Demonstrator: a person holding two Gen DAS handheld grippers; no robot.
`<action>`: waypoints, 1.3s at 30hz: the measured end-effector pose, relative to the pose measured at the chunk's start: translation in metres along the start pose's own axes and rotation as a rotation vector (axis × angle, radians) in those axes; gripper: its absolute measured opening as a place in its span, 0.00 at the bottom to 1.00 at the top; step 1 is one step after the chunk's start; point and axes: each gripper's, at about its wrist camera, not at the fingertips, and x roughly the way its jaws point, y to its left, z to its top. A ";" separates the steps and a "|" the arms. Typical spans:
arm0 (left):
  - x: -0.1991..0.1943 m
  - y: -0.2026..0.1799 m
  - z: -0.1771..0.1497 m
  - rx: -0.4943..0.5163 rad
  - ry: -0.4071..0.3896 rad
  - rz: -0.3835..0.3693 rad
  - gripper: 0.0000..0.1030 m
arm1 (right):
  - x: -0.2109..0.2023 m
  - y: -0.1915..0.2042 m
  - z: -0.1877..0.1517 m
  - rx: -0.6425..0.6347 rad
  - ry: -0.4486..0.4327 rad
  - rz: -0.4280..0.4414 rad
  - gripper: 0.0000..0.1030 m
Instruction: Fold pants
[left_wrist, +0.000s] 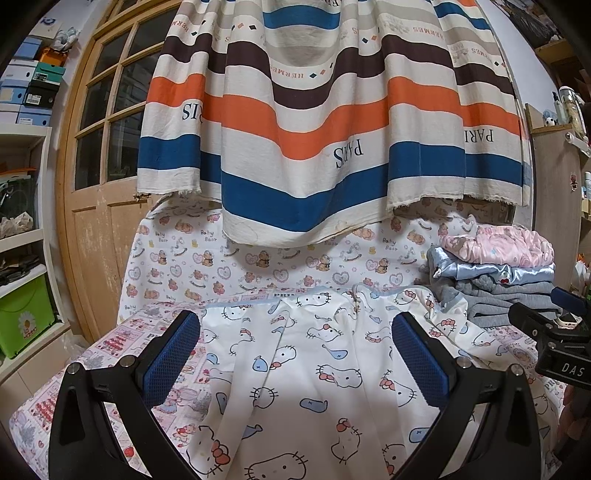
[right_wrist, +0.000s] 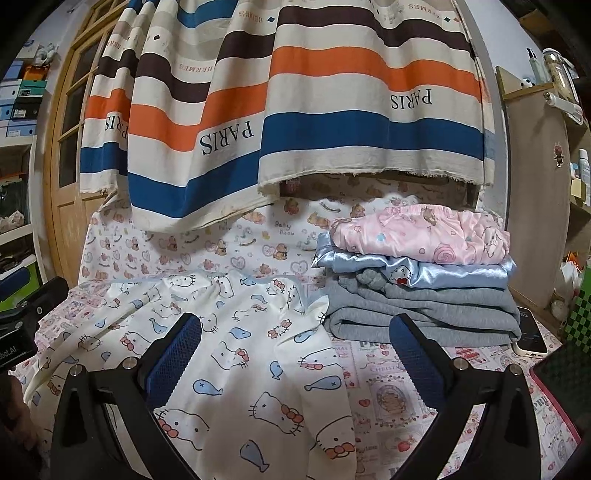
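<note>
Your left tool (left_wrist: 295, 354) hangs with its blue-padded fingers (left_wrist: 173, 354) spread wide and nothing between them. The white cat-print pants (left_wrist: 306, 369) lie spread flat on the patterned surface (left_wrist: 122, 343) directly below and ahead of it, their blue-edged waistband (left_wrist: 258, 301) at the far end, the legs running near toward you.

Your right tool (right_wrist: 295, 354) is equally wide open and grips nothing. From its view the pants (right_wrist: 229, 350) sit under its left finger and reach left; its right finger hovers over bare surface (right_wrist: 388, 387). Whether either tool touches the fabric is hard to tell from these angles.

Far right, just beside the pants, stands a stack of folded clothes (right_wrist: 421, 273): grey, then blue satin, then pink on top. A phone-like device (right_wrist: 530, 332) lies right of the stack. A striped curtain (left_wrist: 314, 129) hangs behind.
</note>
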 end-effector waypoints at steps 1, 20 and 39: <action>0.000 0.000 0.000 0.000 0.001 0.000 1.00 | 0.001 0.000 0.000 -0.001 0.003 0.000 0.99; 0.001 -0.001 -0.001 0.002 0.001 -0.003 1.00 | 0.001 0.000 0.000 0.007 0.004 -0.007 0.99; -0.019 0.014 0.000 0.007 -0.026 0.013 1.00 | -0.004 0.001 0.004 -0.011 0.035 0.032 0.99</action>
